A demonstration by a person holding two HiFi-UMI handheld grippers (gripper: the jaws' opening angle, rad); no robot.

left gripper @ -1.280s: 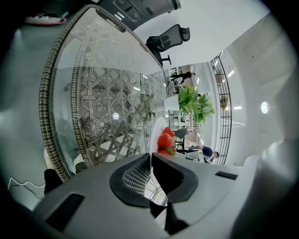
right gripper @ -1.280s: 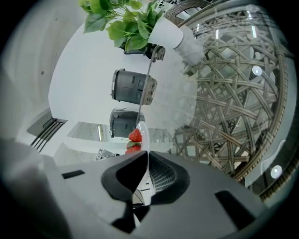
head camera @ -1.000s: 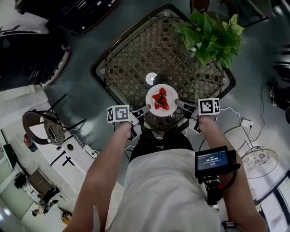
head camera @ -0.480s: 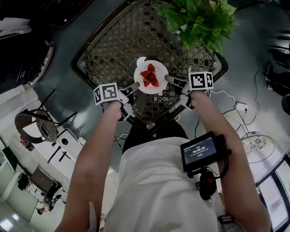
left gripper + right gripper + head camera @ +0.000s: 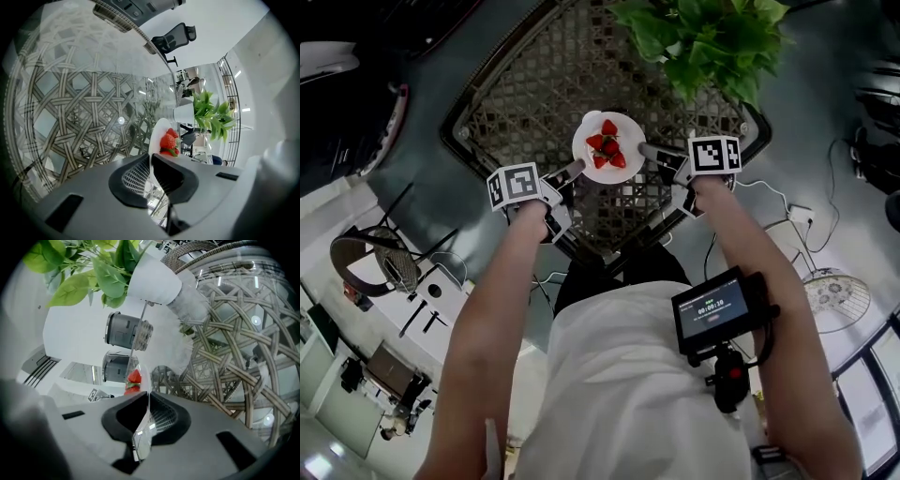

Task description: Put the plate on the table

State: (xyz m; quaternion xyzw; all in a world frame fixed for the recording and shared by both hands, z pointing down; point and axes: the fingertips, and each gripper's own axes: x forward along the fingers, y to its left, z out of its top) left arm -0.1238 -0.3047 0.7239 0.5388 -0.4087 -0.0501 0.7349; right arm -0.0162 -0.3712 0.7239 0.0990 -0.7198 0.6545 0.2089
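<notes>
A white plate (image 5: 585,155) with several strawberries (image 5: 607,145) is held over the glass-topped woven table (image 5: 525,84). My left gripper (image 5: 574,170) is shut on the plate's left rim, my right gripper (image 5: 647,150) shut on its right rim. In the left gripper view the plate's (image 5: 156,133) edge runs between the jaws, strawberries (image 5: 168,142) beyond. In the right gripper view the plate's rim (image 5: 145,380) sits pinched between the jaws with a strawberry (image 5: 134,377) behind it. A small white cup (image 5: 590,119) peeks out past the plate's far edge.
A leafy green plant (image 5: 703,37) in a white pot (image 5: 154,282) stands at the table's far right. Dark chairs (image 5: 356,56) lie to the left. A cable and socket (image 5: 797,217) are on the floor to the right, a fan (image 5: 836,298) further right.
Both grippers have carried the plate forward from near the table's front edge to over its middle, close to the plant; the grip is unchanged.
</notes>
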